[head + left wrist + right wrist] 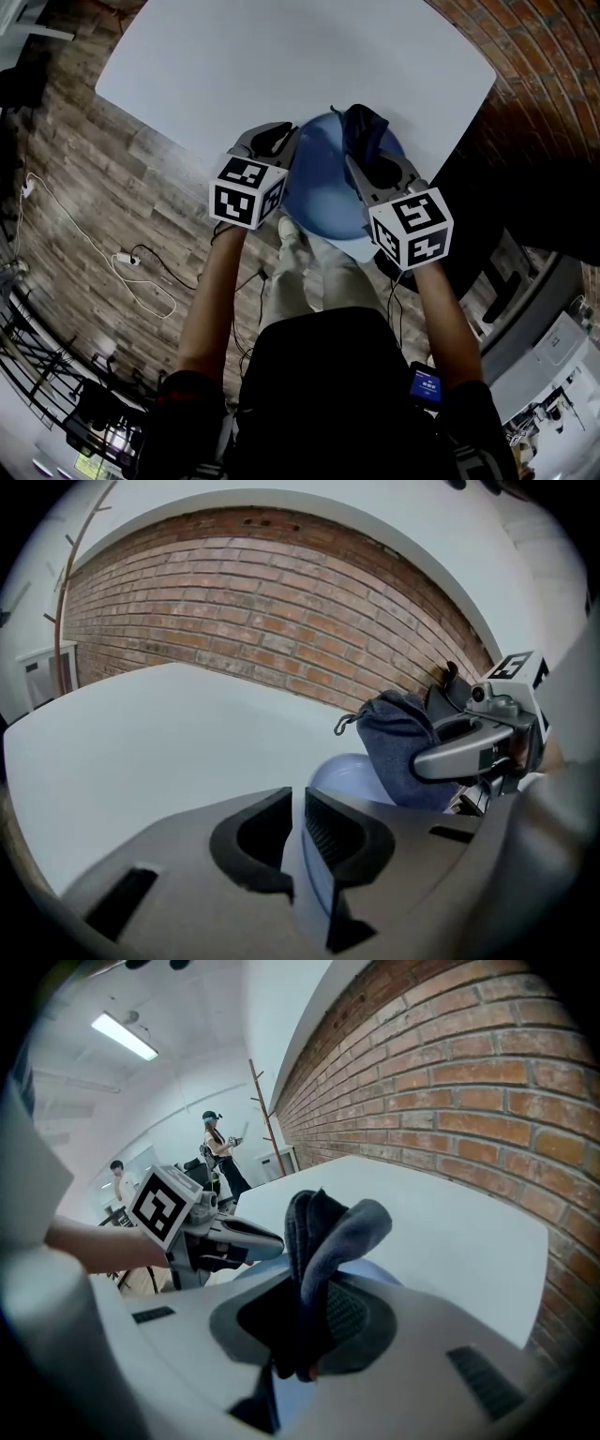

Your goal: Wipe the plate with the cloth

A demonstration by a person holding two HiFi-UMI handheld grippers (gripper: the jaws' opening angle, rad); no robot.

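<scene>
A light blue plate (323, 187) is held over the near edge of the white table (281, 66). My left gripper (281, 141) is shut on the plate's left rim; in the left gripper view the thin rim (347, 775) runs between the nearly closed jaws of my left gripper (298, 822). Gripped by my right gripper (361, 155), a dark blue cloth (364, 131) sits bunched over the plate's upper right part. The right gripper view shows the cloth (323, 1232) standing up out of the jaws (314, 1307), with the plate (371, 1270) behind.
A brick wall (262, 621) runs along the table's far side. Wood floor with white cables (141, 272) lies to the left. Two people (220, 1143) and a coat stand (267, 1110) are far off in the right gripper view.
</scene>
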